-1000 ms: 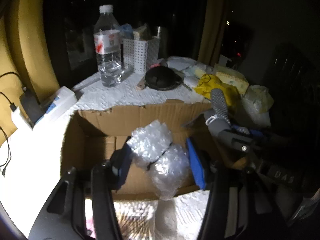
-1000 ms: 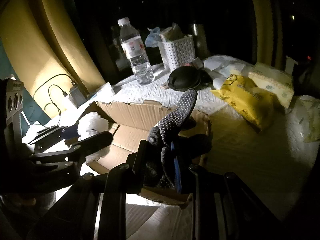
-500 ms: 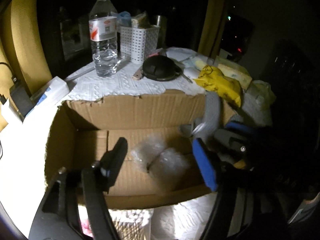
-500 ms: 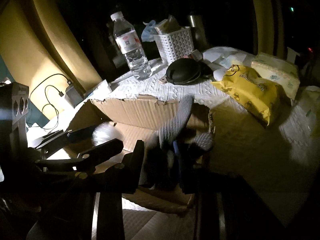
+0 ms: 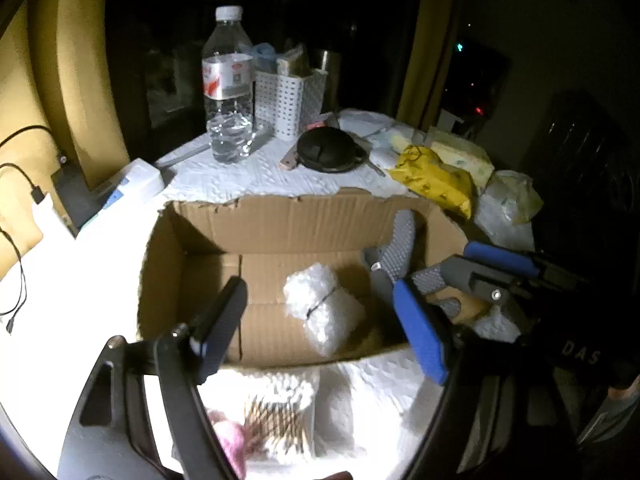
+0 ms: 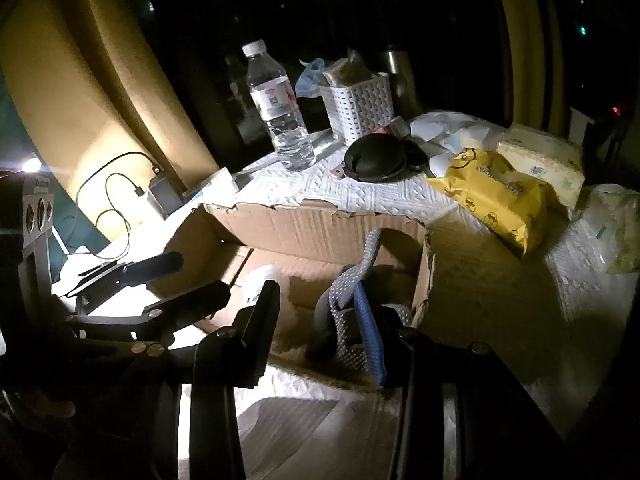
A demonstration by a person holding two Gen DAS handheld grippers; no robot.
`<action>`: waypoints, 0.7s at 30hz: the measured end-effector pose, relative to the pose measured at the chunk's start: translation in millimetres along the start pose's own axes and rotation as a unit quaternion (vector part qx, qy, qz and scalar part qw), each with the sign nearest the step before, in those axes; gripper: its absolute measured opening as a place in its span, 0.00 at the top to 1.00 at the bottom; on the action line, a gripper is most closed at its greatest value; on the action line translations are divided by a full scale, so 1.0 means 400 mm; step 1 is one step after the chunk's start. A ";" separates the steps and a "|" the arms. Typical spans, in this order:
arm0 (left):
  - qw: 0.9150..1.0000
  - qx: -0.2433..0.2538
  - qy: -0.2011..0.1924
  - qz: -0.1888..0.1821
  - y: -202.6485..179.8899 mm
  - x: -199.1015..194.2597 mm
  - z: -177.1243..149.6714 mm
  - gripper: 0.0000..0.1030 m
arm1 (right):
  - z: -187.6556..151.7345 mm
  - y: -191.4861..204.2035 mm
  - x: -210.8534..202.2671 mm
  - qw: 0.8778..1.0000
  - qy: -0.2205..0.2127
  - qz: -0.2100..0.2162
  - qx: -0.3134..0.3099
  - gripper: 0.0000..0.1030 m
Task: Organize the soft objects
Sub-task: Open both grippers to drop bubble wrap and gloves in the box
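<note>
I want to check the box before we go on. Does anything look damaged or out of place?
Yes. The far rim of the cardboard box is torn and ragged. The grey sock is not fully inside: it leans up against the box's right wall. The bubble wrap lies flat inside.

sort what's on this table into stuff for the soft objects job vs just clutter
Job: brown cardboard box, white bubble-wrap bundle, grey dotted sock.
Lying about: clear water bottle, white perforated basket, yellow plastic pack, round black case.
</note>
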State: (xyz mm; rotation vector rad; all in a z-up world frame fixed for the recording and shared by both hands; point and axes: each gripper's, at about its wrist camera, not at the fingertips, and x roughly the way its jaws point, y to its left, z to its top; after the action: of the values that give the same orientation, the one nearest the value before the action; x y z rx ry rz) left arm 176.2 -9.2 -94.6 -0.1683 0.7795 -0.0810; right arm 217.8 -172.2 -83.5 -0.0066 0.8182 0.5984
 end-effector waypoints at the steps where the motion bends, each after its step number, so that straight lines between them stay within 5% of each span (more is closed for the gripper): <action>1: 1.000 -0.001 -0.001 0.000 0.001 -0.010 -0.003 0.25 | -0.002 0.003 -0.008 1.000 -0.001 -0.001 -0.001 0.60; 21: 1.000 -0.002 -0.021 0.000 0.002 -0.183 -0.077 0.25 | -0.075 0.090 -0.153 1.000 -0.022 -0.013 -0.009 0.59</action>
State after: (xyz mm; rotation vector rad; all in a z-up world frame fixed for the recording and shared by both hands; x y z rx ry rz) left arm 102.7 -2.3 -65.7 -0.1736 0.7383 -0.0750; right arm 146.6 -179.5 -54.2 -0.0208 0.7693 0.5788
